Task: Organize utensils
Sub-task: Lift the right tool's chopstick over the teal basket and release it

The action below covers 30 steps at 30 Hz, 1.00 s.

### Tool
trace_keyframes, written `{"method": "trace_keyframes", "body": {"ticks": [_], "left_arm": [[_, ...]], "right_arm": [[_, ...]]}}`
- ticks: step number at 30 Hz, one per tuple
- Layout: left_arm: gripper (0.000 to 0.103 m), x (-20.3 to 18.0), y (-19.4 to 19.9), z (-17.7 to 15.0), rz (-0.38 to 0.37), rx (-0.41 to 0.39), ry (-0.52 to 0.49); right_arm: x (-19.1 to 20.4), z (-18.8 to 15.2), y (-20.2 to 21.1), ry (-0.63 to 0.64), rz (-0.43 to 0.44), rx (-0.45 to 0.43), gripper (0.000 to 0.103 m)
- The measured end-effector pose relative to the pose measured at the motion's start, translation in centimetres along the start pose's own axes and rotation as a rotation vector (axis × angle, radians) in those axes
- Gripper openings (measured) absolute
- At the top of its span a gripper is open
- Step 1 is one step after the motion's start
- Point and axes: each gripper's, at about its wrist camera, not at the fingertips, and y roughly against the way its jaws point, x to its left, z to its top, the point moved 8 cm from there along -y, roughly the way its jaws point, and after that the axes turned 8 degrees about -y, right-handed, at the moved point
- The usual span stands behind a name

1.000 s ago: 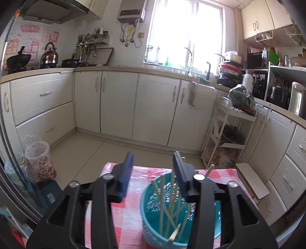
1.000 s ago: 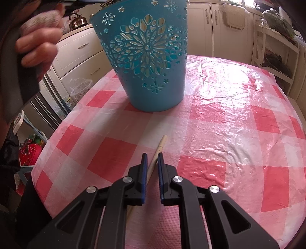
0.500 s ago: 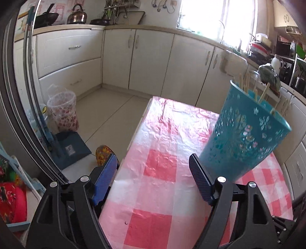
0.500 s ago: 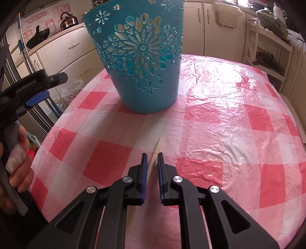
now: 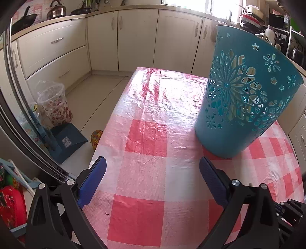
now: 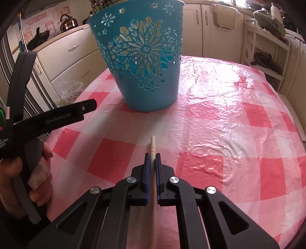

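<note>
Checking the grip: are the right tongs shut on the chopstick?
Shut: right tongs pinch the chopstick between both blue pads.

This is a home kitchen. Cream cabinets [image 5: 137, 38] with metal handles run under a beige counter [image 5: 57, 20], where a steel kettle [image 5: 56, 11] and a dark wok [image 5: 23, 22] sit. A dish rack [image 5: 250, 17] with stacked crockery stands near the bright window. The surface wears a red-and-white checked plastic cloth [image 5: 153, 118], and a lined waste bin [image 5: 54, 105] stands on the tiled floor [image 5: 91, 92].
</note>
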Motion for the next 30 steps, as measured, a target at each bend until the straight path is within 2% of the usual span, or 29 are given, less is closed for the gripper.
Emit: {"method": "trace_keyframes", "body": {"ticks": [13,17,22,26,30], "left_arm": [[0.094,-0.1,-0.4,-0.1,0.006,0.024,0.001],[0.094,-0.1,-0.5,0.0,0.004,0.028,0.0],[0.094,-0.1,-0.6,-0.1,0.003,0.031,-0.002],[0.094,-0.2,-0.6,-0.1,0.002,0.031,-0.003],[0.094,-0.1,-0.6,-0.1,-0.004,0.029,0.003]], "right_arm": [[0.6,3.1,5.9,-0.145,0.26,-0.148,0.006],[0.9,5.8,8.5,-0.186,0.358,-0.217,0.006],[2.2,10.3,12.5,-0.174,0.439,-0.331,0.006],[3.6,14.4,15.3,-0.147,0.46,-0.443,0.006],[4.9,19.6,16.5,-0.131,0.394,-0.596,0.006]]}}
